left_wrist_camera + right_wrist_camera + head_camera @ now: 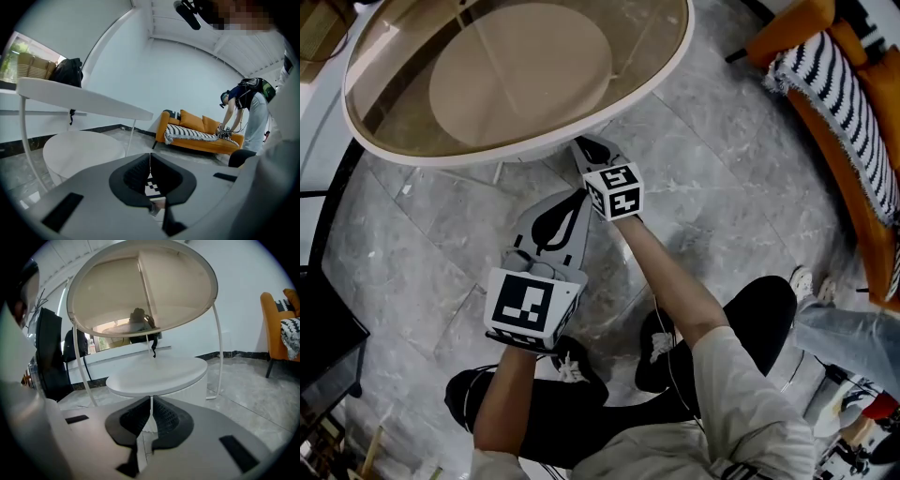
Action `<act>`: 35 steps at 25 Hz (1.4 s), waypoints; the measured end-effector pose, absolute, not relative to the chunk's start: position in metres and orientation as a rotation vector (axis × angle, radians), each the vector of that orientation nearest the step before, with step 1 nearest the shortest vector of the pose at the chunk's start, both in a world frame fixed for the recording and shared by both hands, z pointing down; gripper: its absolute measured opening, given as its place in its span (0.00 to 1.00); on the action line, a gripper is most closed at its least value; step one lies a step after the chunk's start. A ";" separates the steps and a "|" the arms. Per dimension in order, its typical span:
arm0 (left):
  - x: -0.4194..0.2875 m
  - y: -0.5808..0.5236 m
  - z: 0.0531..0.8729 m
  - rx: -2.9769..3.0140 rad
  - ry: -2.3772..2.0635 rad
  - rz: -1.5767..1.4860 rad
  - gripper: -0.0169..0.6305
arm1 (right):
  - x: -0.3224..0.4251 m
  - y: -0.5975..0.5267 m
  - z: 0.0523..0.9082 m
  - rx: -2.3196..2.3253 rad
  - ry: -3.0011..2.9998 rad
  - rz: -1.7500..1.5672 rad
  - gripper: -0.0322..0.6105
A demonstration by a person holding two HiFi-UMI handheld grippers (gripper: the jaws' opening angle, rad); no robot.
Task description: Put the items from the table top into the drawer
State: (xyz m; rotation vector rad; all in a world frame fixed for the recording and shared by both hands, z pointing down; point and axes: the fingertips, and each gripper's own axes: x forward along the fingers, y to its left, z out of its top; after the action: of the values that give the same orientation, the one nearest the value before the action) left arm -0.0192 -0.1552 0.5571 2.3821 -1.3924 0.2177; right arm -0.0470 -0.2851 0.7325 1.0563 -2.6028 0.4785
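grey left hand-held gripper, right hand-held gripper, black-white marker cubes; white short sleeve, black trousers.

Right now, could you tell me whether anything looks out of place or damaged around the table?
Nothing looks spilled, askew or damaged. The table stands upright, and the left gripper and right gripper are both shut with nothing between their jaws. One oddity: no items show on the glass top.

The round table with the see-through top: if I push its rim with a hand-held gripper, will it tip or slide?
The table probably slides rather than tips: its thin legs stand wide, at the rim, on a smooth stone floor. It looks light for its size. The see-through top may be fragile.
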 end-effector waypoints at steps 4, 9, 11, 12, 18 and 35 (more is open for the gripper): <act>-0.041 -0.161 0.553 2.284 -1.450 0.191 0.06 | -0.032 -0.271 0.706 1.058 -2.577 0.545 0.11; -0.077 -0.168 0.516 2.077 -1.622 0.162 0.06 | -0.018 -0.245 0.647 0.996 -2.531 0.673 0.11; -0.091 -0.167 0.475 1.976 -1.720 0.109 0.06 | -0.011 -0.236 0.616 0.974 -2.502 0.719 0.11; -0.095 -0.165 0.452 1.936 -1.750 0.069 0.06 | -0.006 -0.231 0.598 0.967 -2.490 0.737 0.11; -0.099 -0.120 0.336 1.836 -1.802 0.137 0.06 | 0.011 -0.185 0.460 0.895 -2.465 0.710 0.11; -0.038 0.040 0.075 1.784 -1.767 0.311 0.06 | 0.091 -0.050 0.116 0.680 -2.462 0.296 0.11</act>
State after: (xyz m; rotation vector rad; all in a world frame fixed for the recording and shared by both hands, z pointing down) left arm -0.0379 0.0398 0.0752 1.7844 -1.7668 0.3106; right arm 0.0910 -0.0495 0.1157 0.6799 -2.4623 0.2962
